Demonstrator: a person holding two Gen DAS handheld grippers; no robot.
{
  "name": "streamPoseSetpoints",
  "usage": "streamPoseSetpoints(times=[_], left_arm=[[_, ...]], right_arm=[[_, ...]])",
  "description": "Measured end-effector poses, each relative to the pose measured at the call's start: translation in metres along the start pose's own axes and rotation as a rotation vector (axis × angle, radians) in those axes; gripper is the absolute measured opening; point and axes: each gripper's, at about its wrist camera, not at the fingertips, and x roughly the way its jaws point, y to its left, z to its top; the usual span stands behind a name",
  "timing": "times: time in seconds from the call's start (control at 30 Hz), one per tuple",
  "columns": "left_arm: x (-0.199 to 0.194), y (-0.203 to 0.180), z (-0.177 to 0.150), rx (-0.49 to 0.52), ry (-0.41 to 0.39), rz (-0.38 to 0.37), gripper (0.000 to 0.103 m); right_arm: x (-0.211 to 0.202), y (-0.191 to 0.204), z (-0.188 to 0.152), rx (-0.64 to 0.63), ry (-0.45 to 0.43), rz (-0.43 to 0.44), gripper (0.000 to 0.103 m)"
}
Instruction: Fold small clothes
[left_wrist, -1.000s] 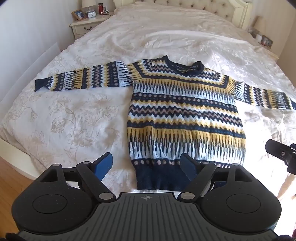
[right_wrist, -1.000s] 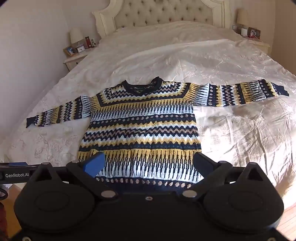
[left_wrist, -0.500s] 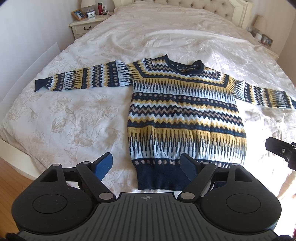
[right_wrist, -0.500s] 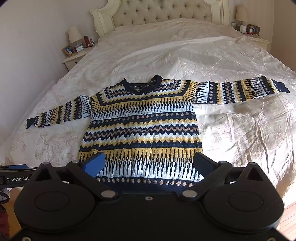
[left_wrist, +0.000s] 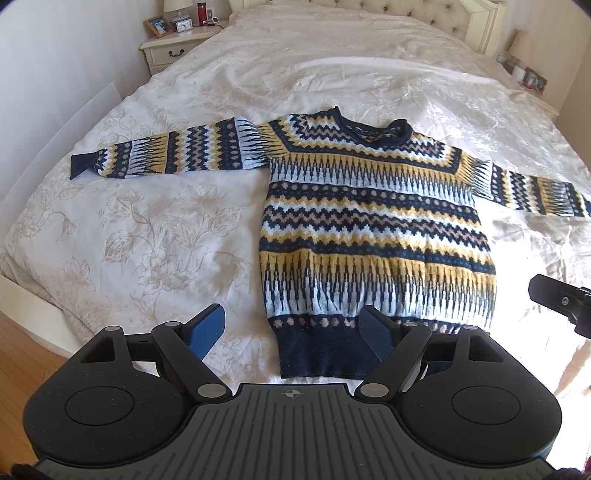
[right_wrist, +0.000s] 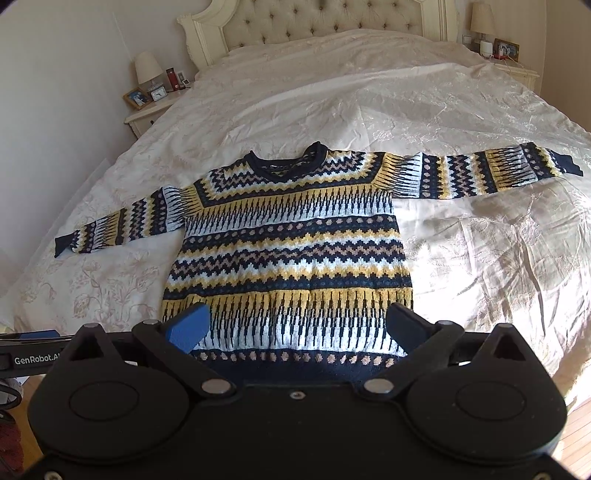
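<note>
Since a second ago your right gripper (right_wrist: 295, 328) has tipped back a little, so the headboard (right_wrist: 332, 22) shows more fully in its view, while your left gripper (left_wrist: 293, 328) has barely shifted. Nothing on the bed (left_wrist: 140, 243) has moved.

Starting at the bed's left edge, the sweater (left_wrist: 373, 229) has its left sleeve (left_wrist: 173, 153) stretched flat toward that edge, the navy cuff stopping short of it. Your left gripper hovers at the foot edge, over the sweater's lower left corner: its jaws stand wide apart and hold nothing, one blue pad (left_wrist: 207, 328) over bare quilt just left of the hem, the other over the navy hem band (left_wrist: 317, 350).

The sweater's body lies face up in the middle of the bed's near half, neckline (right_wrist: 288, 162) toward the headboard, hem toward the foot edge.

Your right gripper hangs over the hem, jaws equally wide and empty, both fingers above the lower striped band without touching it. Part of it also pokes into the left view at the right side. The right sleeve (right_wrist: 487, 173) runs straight out toward the bed's right edge.

Beyond the bed's far left corner stands a nightstand (right_wrist: 147, 118) with a lamp (right_wrist: 147, 70).
</note>
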Motion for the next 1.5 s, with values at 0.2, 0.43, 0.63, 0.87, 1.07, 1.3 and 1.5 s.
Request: streamPoseSetpoints(times=[0.2, 0.43, 0.63, 0.87, 1.07, 1.3, 1.5], left_arm=[[0.001, 0.005, 0.004, -0.004, 0.000, 0.000, 0.079], [0.004, 0.003, 0.006, 0.001, 0.003, -0.005, 0.079], [0.008, 0.001, 0.009, 0.011, 0.008, -0.011, 0.079], [0.010, 0.002, 0.008, 0.013, 0.010, -0.014, 0.079], [0.015, 0.001, 0.013, 0.012, 0.005, -0.016, 0.079], [0.026, -0.008, 0.024, 0.025, 0.017, -0.018, 0.079], [0.038, -0.018, 0.036, 0.032, 0.026, -0.014, 0.079]], right_arm=[[0.002, 0.001, 0.003, 0.009, 0.005, 0.003, 0.102], [0.003, 0.001, 0.004, 0.010, 0.006, 0.004, 0.102], [0.008, 0.000, 0.004, 0.022, 0.008, 0.000, 0.102], [0.012, 0.001, 0.005, 0.042, 0.019, 0.002, 0.102], [0.015, 0.002, 0.011, 0.051, 0.022, 0.005, 0.102], [0.025, -0.010, 0.019, 0.073, 0.029, 0.000, 0.102], [0.045, -0.030, 0.031, 0.097, 0.061, 0.003, 0.102]])
